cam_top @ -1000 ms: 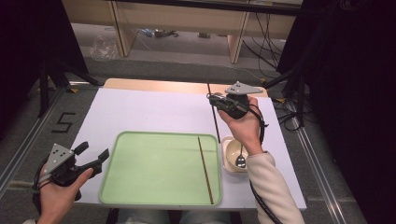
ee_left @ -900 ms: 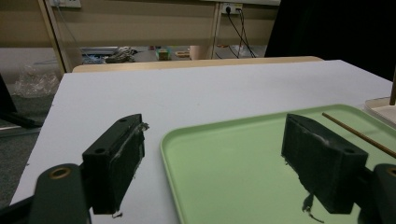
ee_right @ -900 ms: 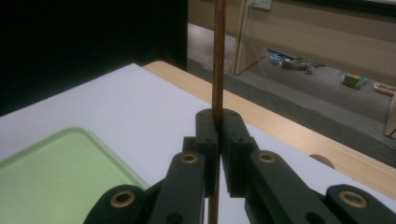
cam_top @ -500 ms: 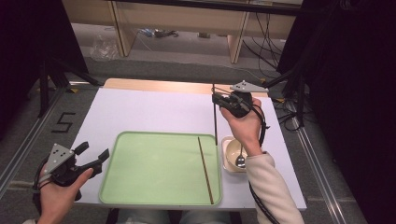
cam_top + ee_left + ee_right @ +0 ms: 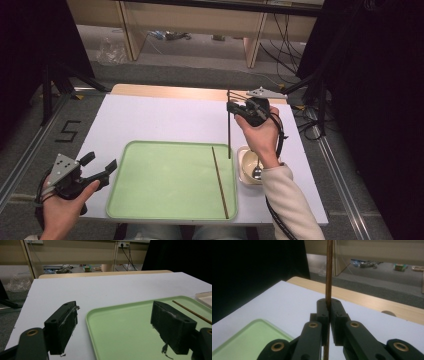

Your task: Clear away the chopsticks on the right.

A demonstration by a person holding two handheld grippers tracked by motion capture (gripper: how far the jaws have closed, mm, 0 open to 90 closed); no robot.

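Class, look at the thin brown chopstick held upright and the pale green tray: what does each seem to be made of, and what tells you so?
The thin brown chopstick, clamped upright in the right claw, looks like wood or bamboo: matte, streaky brown grain. The pale green rectangular tray looks like moulded plastic: even colour, rounded raised rim, soft sheen reflecting the left claw. Neither is certain by sight.

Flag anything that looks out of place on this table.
Nothing is spilled or damaged. One chopstick lies on the green tray; its mate stands upright, clamped in the right gripper above the tray's corner.
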